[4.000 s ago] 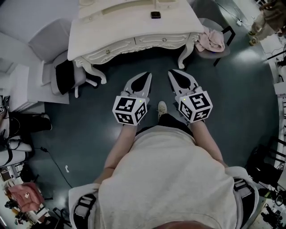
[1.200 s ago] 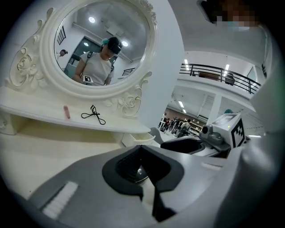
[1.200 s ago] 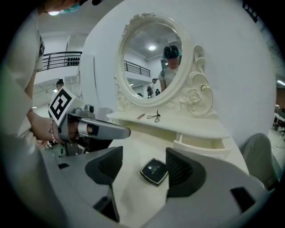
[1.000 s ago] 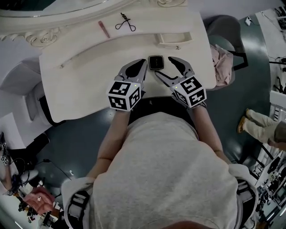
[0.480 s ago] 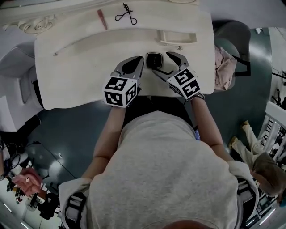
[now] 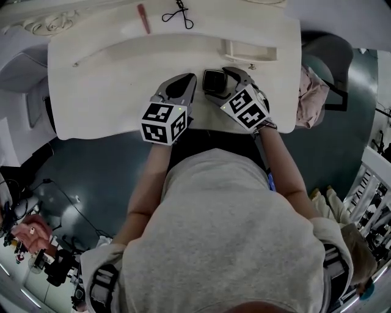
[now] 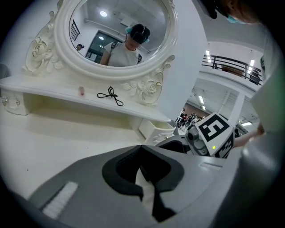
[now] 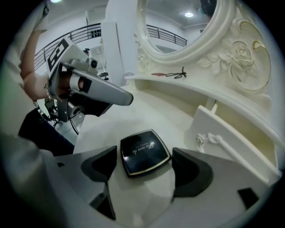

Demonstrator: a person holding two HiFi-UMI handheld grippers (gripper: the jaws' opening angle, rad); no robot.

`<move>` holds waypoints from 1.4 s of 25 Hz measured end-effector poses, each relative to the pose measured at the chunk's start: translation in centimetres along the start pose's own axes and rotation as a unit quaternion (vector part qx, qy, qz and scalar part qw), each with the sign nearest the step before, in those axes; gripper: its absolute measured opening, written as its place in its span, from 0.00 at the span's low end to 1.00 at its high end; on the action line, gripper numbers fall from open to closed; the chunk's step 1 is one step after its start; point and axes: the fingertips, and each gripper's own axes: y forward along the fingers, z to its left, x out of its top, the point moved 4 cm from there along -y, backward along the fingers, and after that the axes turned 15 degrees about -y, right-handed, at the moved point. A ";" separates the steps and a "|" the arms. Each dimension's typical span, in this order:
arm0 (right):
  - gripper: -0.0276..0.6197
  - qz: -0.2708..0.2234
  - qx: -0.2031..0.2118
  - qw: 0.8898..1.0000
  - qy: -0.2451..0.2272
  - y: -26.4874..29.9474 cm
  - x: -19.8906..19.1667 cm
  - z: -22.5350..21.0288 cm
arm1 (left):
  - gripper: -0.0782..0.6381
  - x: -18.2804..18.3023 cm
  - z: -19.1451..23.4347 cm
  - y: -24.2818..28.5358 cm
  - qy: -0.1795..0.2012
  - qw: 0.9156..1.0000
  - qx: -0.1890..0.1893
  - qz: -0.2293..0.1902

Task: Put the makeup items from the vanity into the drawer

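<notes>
A black square compact lies flat on the white vanity top. My right gripper is open and its jaws have just been opening. The compact sits between them, with neither pad pressing on it. My left gripper hangs just left of the compact, shut and holding nothing. On the raised back shelf lie an eyelash curler and a thin red stick. A small white drawer stands open behind the compact.
An oval mirror in a carved white frame rises behind the shelf. A chair with pink cloth stands right of the vanity. The table's front edge runs under my wrists, and the left half of the top is bare.
Both grippers have sunk toward the tabletop. The right one has turned and come down around the compact with its jaws spread wider. The left stays shut beside it.
</notes>
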 end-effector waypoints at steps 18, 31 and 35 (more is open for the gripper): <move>0.58 -0.002 -0.022 0.998 0.052 -0.7 0.0 -0.5 | 0.12 0.4 -0.4 1.2 0.024 1.000 -0.005 0.009; 0.58 -0.057 -0.068 0.995 0.055 -6.3 1.8 -0.8 | 0.12 1.9 -1.0 1.0 0.049 0.999 -0.021 0.000; 0.58 -0.061 -0.097 0.992 0.060 -7.8 1.7 -1.4 | 0.12 2.5 -2.2 1.4 0.065 0.997 -0.050 -0.001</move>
